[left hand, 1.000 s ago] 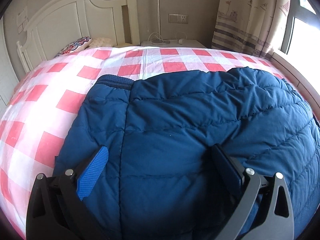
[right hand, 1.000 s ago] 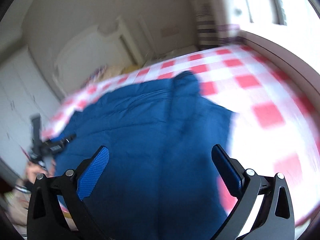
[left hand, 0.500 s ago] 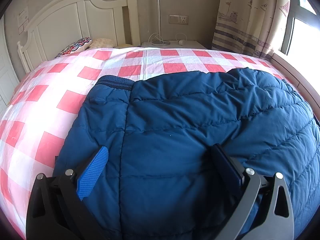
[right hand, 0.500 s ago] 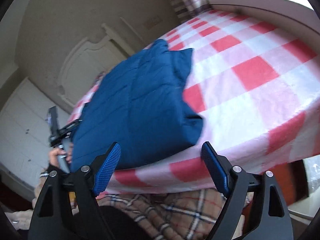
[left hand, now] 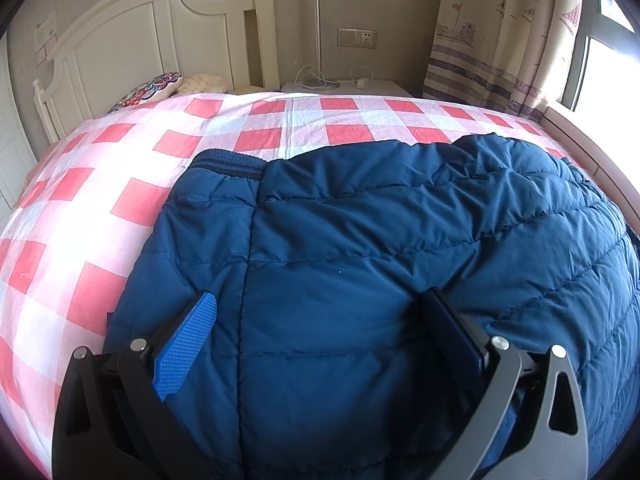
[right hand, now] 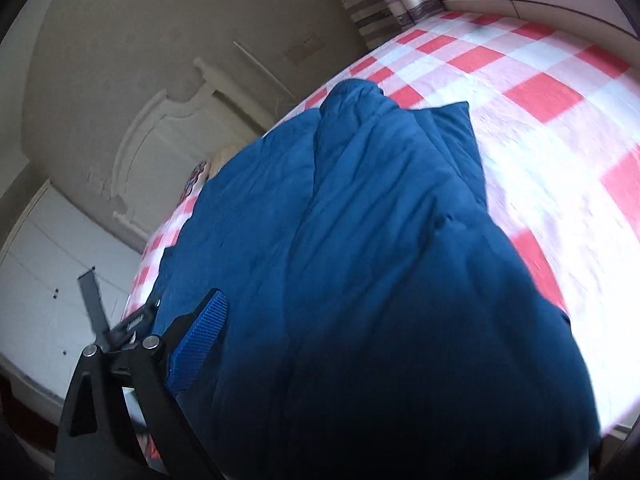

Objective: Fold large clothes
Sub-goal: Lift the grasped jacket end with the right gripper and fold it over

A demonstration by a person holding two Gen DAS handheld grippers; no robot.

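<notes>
Left gripper wide over jacket, pinning it; right gripper opening around hem (one finger hidden).

The bed fills the middle of the left wrist view and is covered by a sheet with red and white checks. A dark blue padded jacket lies flat on the sheet and takes the lower right of the frame; its ribbed band is near the centre. At the upper left, a patterned pillow and a cream pillow lie just beside each other against the white headboard.
</notes>
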